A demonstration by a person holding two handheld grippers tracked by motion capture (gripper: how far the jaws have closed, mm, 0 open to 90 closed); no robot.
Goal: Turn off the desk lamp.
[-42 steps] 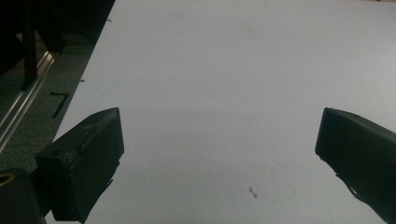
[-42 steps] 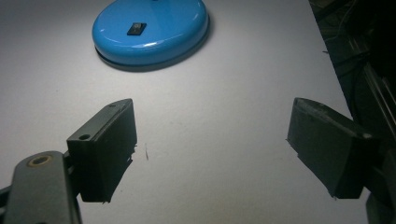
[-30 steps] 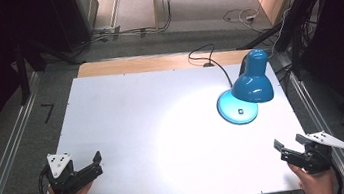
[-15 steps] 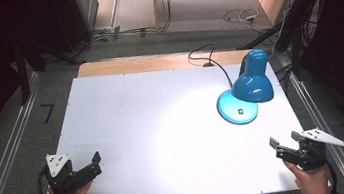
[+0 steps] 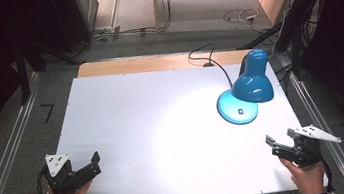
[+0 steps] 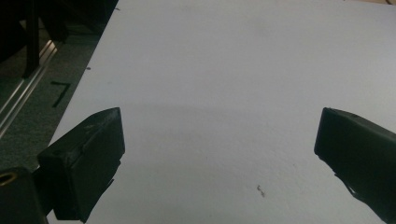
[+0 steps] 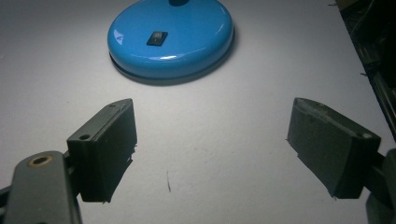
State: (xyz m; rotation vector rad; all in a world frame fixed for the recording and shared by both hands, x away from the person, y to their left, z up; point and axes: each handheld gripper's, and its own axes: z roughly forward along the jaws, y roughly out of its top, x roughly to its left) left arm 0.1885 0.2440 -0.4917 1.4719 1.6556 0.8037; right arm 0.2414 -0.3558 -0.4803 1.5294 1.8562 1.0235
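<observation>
From the high view I read one main light source: the blue lamp [image 5: 251, 84], which throws a bright pool across the middle of the white desk [image 5: 126, 108]. Brightness falls off toward the desk's near corners. The surroundings are dim, with both sides nearly black. That view is soft and slightly grainy. In the left gripper view the near desk surface lies in grey shadow and the black fingers [image 6: 84, 161] are blurred. In the right gripper view I see glare highlights on the lamp base [image 7: 170, 37] and a dark shadow under its rim.

Grey carpet floor [image 5: 138, 10], dark surroundings, cables [image 5: 240, 15].
</observation>
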